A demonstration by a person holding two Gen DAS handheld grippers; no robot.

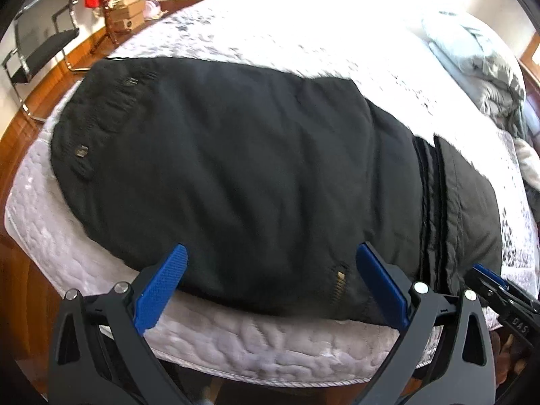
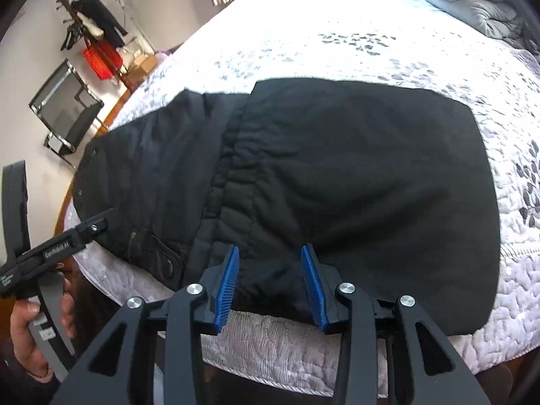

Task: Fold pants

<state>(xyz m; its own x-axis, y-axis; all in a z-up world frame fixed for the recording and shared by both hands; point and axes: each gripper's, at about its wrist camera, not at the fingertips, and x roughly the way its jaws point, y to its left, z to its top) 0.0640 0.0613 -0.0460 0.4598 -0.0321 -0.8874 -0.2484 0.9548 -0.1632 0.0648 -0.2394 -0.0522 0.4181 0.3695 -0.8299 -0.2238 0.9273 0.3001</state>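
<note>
Black pants (image 1: 236, 168) lie flat on the quilted bed (image 1: 236, 344), with a doubled-over part at their right end (image 2: 371, 175). My left gripper (image 1: 271, 248) hovers open over the pants' near edge by a zip (image 1: 339, 283), and its blue pads (image 1: 162, 287) are spread wide with nothing pinched. My right gripper (image 2: 270, 249) is at the near edge of the doubled-over part, its pads (image 2: 227, 287) closed partway on bunched black cloth. From the side, each gripper shows in the other's view: left gripper (image 2: 84, 227), right gripper (image 1: 489, 280).
A hand (image 2: 30, 324) holds the left gripper's handle. Folded grey bedding (image 1: 479, 64) lies at the head of the bed. Beyond the far side stand a black chair (image 2: 67, 118), a coat rack (image 2: 91, 23) and boxes (image 1: 126, 17) on a wooden floor (image 1: 20, 128).
</note>
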